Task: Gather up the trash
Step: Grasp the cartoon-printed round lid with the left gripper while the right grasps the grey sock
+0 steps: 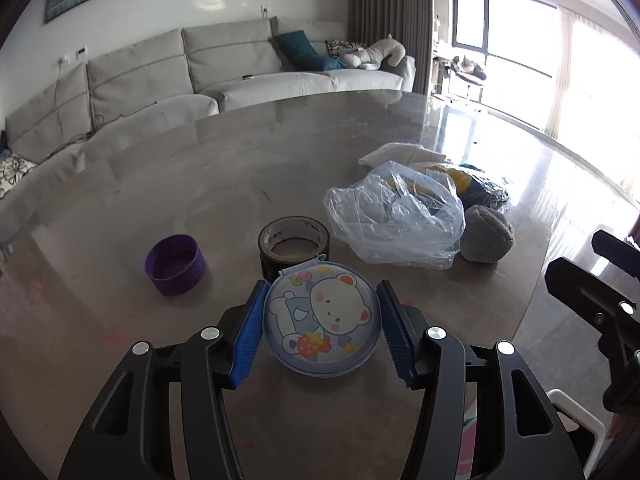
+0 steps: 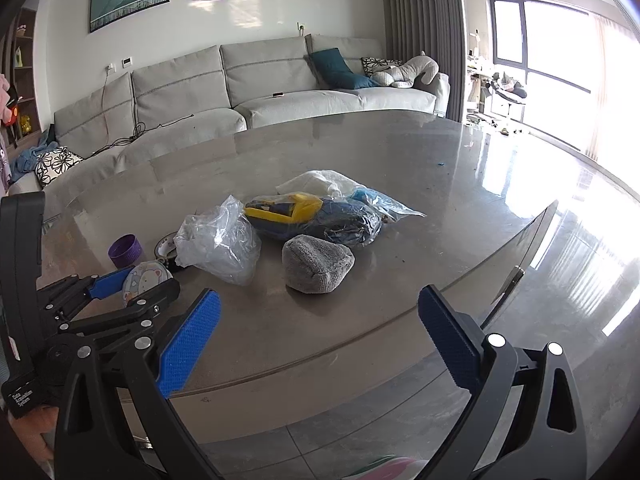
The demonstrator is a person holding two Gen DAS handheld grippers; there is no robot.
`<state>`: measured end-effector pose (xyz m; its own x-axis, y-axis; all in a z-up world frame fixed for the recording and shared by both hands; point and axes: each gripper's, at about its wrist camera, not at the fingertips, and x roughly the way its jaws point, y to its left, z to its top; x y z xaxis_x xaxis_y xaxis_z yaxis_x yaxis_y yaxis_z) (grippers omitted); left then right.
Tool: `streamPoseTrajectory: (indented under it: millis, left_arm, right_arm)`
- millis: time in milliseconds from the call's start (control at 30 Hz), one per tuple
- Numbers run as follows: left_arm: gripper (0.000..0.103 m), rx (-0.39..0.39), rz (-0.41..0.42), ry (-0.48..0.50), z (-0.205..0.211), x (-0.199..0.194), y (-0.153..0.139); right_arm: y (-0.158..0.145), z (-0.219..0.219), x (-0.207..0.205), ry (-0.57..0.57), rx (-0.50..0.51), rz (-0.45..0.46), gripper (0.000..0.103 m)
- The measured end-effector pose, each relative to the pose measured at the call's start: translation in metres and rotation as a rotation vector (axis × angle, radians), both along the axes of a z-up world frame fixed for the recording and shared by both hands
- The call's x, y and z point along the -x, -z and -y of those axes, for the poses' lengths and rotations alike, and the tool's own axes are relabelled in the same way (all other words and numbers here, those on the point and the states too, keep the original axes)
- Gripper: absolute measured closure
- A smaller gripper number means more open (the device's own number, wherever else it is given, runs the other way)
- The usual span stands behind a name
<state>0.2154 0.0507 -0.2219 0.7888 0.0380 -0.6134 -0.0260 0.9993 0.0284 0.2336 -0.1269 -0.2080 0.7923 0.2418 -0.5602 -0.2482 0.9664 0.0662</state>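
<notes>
Left wrist view: the left tool is bracketing the bear lid on the surface, pads at its sides, probably to lift it as trash; whether they are pressing it I cannot tell. Tape, cup, bag and sponge are lying beyond.

Right wrist view: the right tool is hanging wide and empty past the surface edge, likely waiting. Only here is the yellow-blue wrapper showing behind the bag.

A clear bag hides most of the tape roll. The lettering on the tape roll is perhaps a brand, too small to read. The right tongs are cut off by the left view's edge.
</notes>
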Motion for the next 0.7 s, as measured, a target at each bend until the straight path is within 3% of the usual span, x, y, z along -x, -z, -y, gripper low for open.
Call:
streamPoseTrajectory:
  millis: [133,567,600,667,700]
  left_arm:
    - [0.049,-0.025,0.073,0.007,0.002,0.008,-0.012]
    - [0.049,0.036,0.052,-0.027,-0.013,-0.008,-0.013]
    - [0.049,0.034,0.056,-0.031,-0.013,-0.008,-0.014]
    - [0.049,0.033,0.058,-0.030,-0.012,-0.007,-0.014]
    - [0.049,0.034,0.059,-0.033,-0.012,-0.007,-0.014]
  right_arm:
    - [0.007,-0.004,-0.014,-0.002,0.005,-0.011,0.005]
    - [0.039,-0.016,-0.064,-0.005,0.064,-0.032,0.005]
    - [0.041,-0.016,-0.065,-0.009,0.060,-0.039,0.019]
    - [0.043,-0.018,-0.065,-0.012,0.069,-0.039,0.055]
    - [0.041,-0.018,-0.065,-0.012,0.074,-0.056,0.065]
